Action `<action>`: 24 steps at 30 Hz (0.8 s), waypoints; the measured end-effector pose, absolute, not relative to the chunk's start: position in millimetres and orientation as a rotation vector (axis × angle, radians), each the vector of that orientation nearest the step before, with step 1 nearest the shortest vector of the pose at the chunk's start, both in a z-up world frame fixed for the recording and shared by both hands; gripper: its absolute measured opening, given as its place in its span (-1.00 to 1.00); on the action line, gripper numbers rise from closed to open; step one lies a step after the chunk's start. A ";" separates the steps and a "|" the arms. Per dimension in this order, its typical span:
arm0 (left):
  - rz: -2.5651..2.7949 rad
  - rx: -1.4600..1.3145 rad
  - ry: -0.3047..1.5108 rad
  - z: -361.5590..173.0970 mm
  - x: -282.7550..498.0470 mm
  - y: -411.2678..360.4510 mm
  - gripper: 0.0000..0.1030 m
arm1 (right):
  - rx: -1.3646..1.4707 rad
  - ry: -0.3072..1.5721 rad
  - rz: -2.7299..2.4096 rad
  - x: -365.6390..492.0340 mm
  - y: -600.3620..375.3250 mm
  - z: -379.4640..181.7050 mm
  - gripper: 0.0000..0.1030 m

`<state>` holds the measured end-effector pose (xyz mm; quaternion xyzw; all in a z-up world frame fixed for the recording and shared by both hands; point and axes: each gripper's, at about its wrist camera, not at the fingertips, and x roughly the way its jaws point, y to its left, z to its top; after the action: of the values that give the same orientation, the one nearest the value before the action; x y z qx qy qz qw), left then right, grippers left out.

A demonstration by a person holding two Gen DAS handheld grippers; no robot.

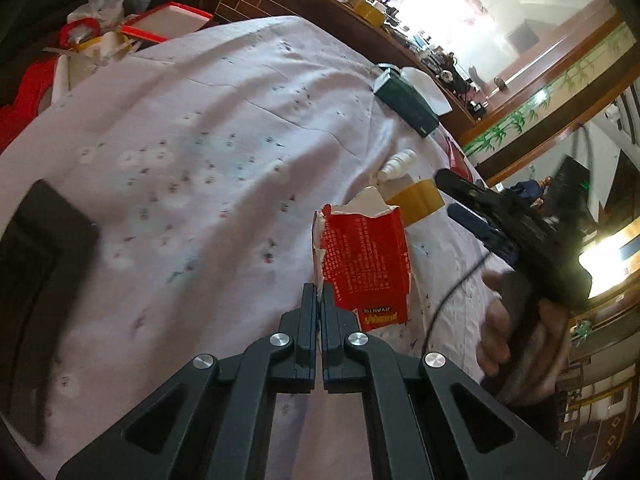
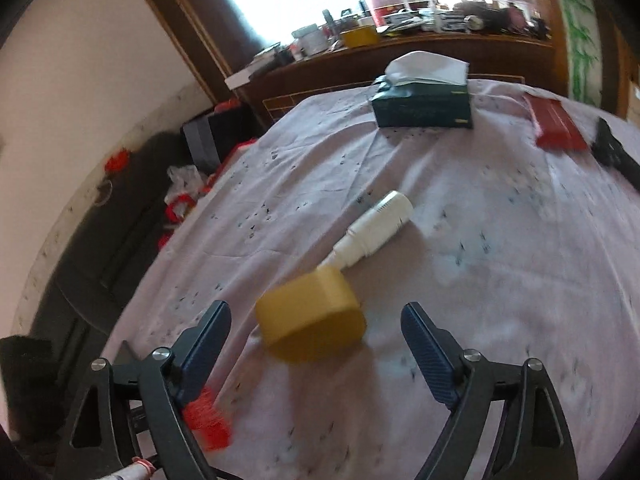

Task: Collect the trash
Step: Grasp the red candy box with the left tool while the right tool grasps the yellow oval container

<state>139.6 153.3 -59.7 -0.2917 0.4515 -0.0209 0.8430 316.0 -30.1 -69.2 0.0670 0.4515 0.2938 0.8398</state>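
My left gripper point(image 1: 319, 292) is shut on the torn edge of a red paper carton point(image 1: 366, 264) and holds it above the floral tablecloth point(image 1: 192, 152). My right gripper point(image 2: 316, 322) is open, its fingers either side of a yellow box point(image 2: 310, 320) lying on the cloth. A white bottle point(image 2: 376, 226) lies just beyond the box; both also show in the left wrist view, the bottle point(image 1: 396, 165) and the box point(image 1: 416, 200). The right gripper point(image 1: 472, 208) shows at the right of the left wrist view, held by a hand.
A dark green tissue box point(image 2: 422, 104) with a white tissue stands at the far side of the table. A red packet point(image 2: 556, 130) and a black object point(image 2: 612, 150) lie at the far right. A black item point(image 1: 36, 280) sits at the left edge. Red and white clutter point(image 1: 92, 40) lies beyond the table.
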 end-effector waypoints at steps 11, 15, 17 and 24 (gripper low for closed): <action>-0.045 -0.626 0.948 -56.4 136.4 162.5 -0.98 | -0.009 0.981 0.642 312.6 6.0 -87.7 0.74; -0.042 -0.616 0.937 -51.0 133.4 161.1 -0.98 | -0.041 0.984 0.603 303.6 7.8 -81.8 0.46; -0.049 -0.618 0.926 -47.8 130.8 161.1 -0.98 | -0.061 0.967 0.587 295.0 7.5 -74.3 0.45; -0.082 -0.591 0.883 -26.3 115.9 143.8 -0.98 | 0.089 0.850 0.556 232.6 -41.7 -16.0 0.45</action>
<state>115.9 143.8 -26.3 -0.2815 0.4208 -0.0393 0.8615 232.6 -41.7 -16.0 0.0427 0.4066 0.2661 0.8729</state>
